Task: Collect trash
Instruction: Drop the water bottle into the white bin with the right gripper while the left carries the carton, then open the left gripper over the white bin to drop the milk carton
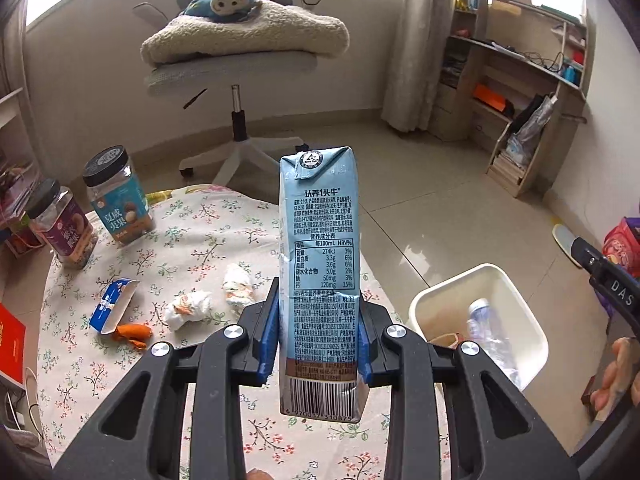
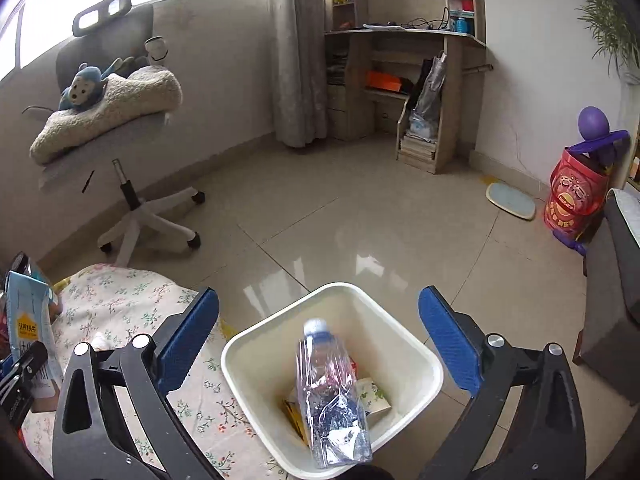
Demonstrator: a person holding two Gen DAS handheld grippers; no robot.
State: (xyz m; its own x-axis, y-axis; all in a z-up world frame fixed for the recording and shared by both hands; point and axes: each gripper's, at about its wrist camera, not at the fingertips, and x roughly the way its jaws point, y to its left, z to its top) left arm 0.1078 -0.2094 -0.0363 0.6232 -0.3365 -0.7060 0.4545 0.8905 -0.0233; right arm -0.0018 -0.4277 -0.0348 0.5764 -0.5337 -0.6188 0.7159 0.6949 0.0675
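Observation:
My left gripper (image 1: 318,294) is shut on a tall light-blue milk carton (image 1: 320,240), held upright over the floral tablecloth (image 1: 200,224). The same carton (image 2: 30,320) shows at the left edge of the right wrist view. My right gripper (image 2: 320,296) stands wide open above a white waste bin (image 2: 240,344) with nothing between its pads. A crushed clear plastic bottle (image 2: 328,392) lies tilted inside the bin on other scraps. In the left wrist view the bin (image 1: 452,280) stands on the floor right of the table, with the bottle (image 1: 488,332) in it.
On the table lie two crumpled paper wads (image 1: 238,286) (image 1: 188,308), a small open blue box (image 1: 112,306) and an orange scrap (image 1: 132,332). Two nut jars (image 1: 118,196) (image 1: 62,228) stand at the back left. An office chair (image 1: 240,120) stands beyond the table.

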